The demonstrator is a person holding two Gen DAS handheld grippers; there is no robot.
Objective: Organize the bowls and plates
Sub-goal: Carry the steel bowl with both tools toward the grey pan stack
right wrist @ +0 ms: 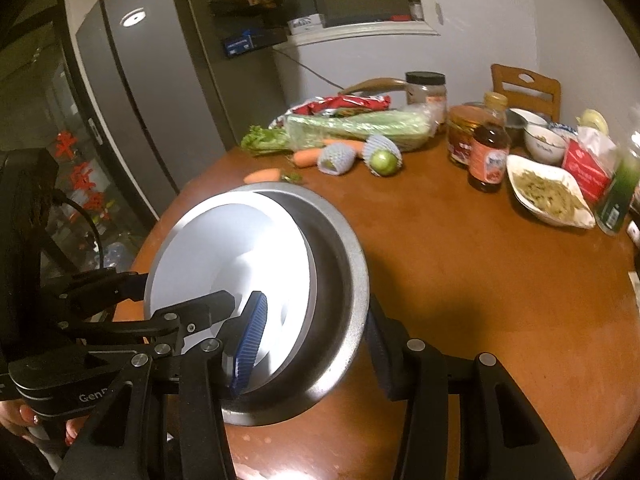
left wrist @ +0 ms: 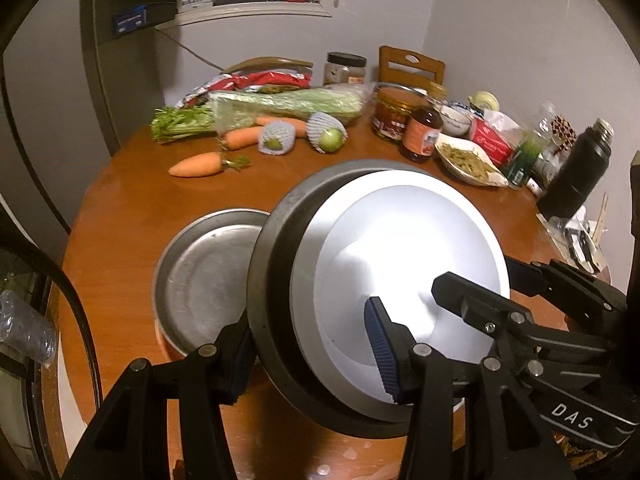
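Observation:
A grey metal basin (left wrist: 276, 272) with a white plate (left wrist: 400, 240) nested inside hangs tilted above the table. My left gripper (left wrist: 312, 354) is shut on its near rim, one blue pad inside on the white plate and the other outside the basin. My right gripper (right wrist: 314, 346) is shut on the opposite rim of the same basin (right wrist: 344, 264) and white plate (right wrist: 224, 248). The right gripper's fingers (left wrist: 452, 292) show across the plate in the left wrist view. A second, flat metal plate (left wrist: 204, 280) lies on the table behind the stack.
The round wooden table (right wrist: 460, 280) carries carrots (left wrist: 196, 165), celery (left wrist: 280, 106), netted fruit (right wrist: 382, 160), jars, a sauce bottle (right wrist: 488, 156), a white dish of food (right wrist: 548, 196) and a dark flask (left wrist: 576, 172). A fridge (right wrist: 132, 92) stands to the left and a chair (left wrist: 412, 64) behind.

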